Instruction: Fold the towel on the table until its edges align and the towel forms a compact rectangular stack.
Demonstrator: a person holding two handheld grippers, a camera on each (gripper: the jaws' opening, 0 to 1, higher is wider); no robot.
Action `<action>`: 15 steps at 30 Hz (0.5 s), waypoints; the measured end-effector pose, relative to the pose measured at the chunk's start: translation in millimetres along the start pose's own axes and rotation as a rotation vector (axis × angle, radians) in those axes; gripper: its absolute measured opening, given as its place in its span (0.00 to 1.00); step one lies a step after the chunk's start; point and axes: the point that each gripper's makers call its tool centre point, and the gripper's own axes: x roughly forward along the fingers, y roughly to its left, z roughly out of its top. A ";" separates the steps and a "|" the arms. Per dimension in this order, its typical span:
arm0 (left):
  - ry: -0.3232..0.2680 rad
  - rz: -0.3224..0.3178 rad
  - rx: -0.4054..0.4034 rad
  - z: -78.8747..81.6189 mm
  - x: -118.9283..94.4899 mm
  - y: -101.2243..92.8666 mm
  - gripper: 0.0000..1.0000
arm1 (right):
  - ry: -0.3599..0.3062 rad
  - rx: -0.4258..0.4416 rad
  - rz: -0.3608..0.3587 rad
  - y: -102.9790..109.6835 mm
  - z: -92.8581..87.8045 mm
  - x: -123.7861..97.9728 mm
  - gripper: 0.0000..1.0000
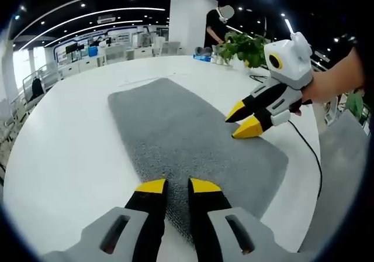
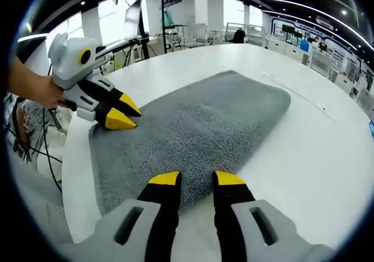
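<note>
1. Left gripper view, principal item: grey towel [image 1: 187,139], terry pile, lying flat on a white table [image 1: 64,157] as a single long rectangle; the near short edge sits just under the camera's own jaws. No fold is visible along its length, so the folding looks barely begun.
2. Left gripper [image 1: 172,186]: yellow-tipped jaws parted, nothing between them, poised above the towel's near edge, probably placed there to pinch that edge.
3. Right gripper [image 1: 248,119]: entering from the right of the same view, held by a person's hand [image 1: 318,89], jaws ajar and empty, tips low over the towel's long side. In the right gripper view the same jaws [image 2: 196,180] stand apart at the towel's edge [image 2: 193,127], with the left gripper [image 2: 123,114] opposite.
4. Placement rationale, as judged: two grippers at adjacent edges suit lifting one end together, keeping edges aligned.
5. Surroundings: potted plant [image 1: 245,45] on the far table edge; black cable [image 1: 310,151] trailing from the right gripper; a person [image 1: 217,25] standing beyond.
</note>
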 end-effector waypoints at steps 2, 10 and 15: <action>0.001 -0.001 -0.002 0.5 2.2 -1.1 0.14 | -0.005 -0.002 -0.003 -0.3 -1.6 -1.5 0.20; 0.006 -0.018 0.008 5.5 9.0 -13.1 0.14 | -0.012 -0.015 -0.016 -4.1 -11.9 -14.3 0.20; 0.019 -0.044 0.026 12.4 19.3 -28.2 0.14 | -0.006 -0.011 -0.025 -15.3 -22.3 -25.3 0.20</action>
